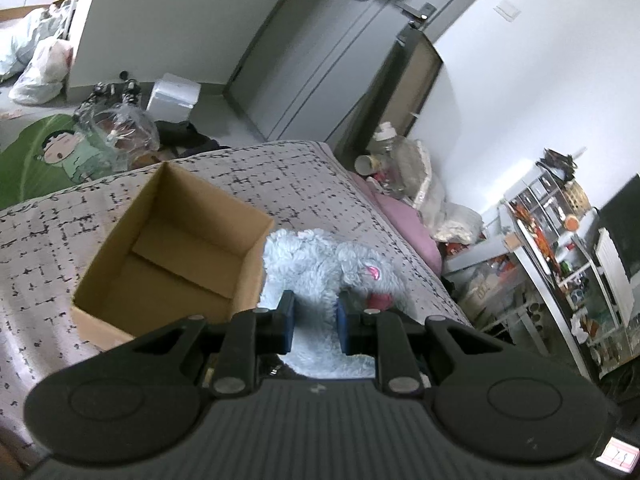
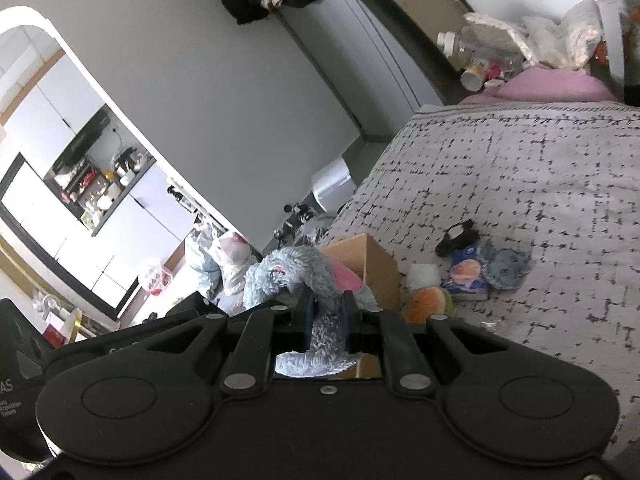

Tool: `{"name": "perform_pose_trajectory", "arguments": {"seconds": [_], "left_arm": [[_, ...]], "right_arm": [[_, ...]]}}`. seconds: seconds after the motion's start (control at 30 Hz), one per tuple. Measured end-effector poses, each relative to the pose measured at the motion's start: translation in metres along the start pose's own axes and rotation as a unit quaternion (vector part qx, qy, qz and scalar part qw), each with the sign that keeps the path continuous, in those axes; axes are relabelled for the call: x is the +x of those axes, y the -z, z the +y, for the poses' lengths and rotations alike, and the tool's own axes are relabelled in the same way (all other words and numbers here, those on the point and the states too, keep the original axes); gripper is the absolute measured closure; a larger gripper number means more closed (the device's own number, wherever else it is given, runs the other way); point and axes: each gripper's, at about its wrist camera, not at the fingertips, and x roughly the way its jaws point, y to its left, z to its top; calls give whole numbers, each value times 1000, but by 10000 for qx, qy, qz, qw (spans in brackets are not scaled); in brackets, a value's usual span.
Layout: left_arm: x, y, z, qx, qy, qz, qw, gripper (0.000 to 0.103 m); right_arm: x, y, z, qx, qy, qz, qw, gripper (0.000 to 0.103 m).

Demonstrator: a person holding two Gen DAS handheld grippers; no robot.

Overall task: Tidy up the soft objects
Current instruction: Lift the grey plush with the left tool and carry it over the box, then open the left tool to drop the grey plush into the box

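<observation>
Both grippers pinch the same grey plush (image 1: 320, 264), one at each end.

Left gripper (image 1: 316, 320): jaws drawn in on a fold of fur. The blue pads sit against the pile on both sides. The plush's near part is hidden behind the gripper body; a pink patch and a reddish bit show on its right side, but which body part they are is hard to tell.

Right gripper (image 2: 326, 320): jaws pressed on a narrow grey limb of the plush (image 2: 288, 276), which arches up and left of the fingers. A pink patch shows beside it. The lower end of the limb drops out of sight behind the gripper body.

Box (image 1: 176, 248): open top, inside bare as far as seen, standing on the bed (image 1: 280, 176). The plush lies just beside its right wall, touching or nearly so; contact is unclear. In the right view the box (image 2: 376, 268) is mostly hidden behind the plush.

Other soft things on the bed, right view: an orange item (image 2: 430, 302), partly cut off by the gripper; a white pad (image 2: 422, 274); a blue pack (image 2: 466, 276); a grey-blue cloth (image 2: 506, 266); a small black item (image 2: 458, 238), shape unclear.

Open room: bare bedspread beyond these. The bed edge runs close to the plush's right side in the left view, with clutter below.
</observation>
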Motion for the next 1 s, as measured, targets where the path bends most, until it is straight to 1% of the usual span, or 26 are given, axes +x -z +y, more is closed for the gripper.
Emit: {"name": "perform_pose_trajectory", "arguments": {"seconds": [0.37, 0.67, 0.93, 0.97, 1.0], "left_arm": [[17, -13, 50, -357, -140, 80, 9992, 83], [38, -19, 90, -601, -500, 338, 9964, 83], [50, -22, 109, -697, -811, 440, 9933, 82], [51, -22, 110, -701, -837, 430, 9931, 82], [52, -23, 110, -713, -874, 426, 9927, 81]], "right_arm": [[49, 9, 17, -60, 97, 360, 9993, 89], [94, 27, 24, -29, 177, 811, 9965, 89], [122, 36, 29, -56, 305, 1115, 9933, 89], [124, 36, 29, -56, 326, 1148, 9928, 89], [126, 37, 29, -52, 357, 1186, 9923, 84]]}}
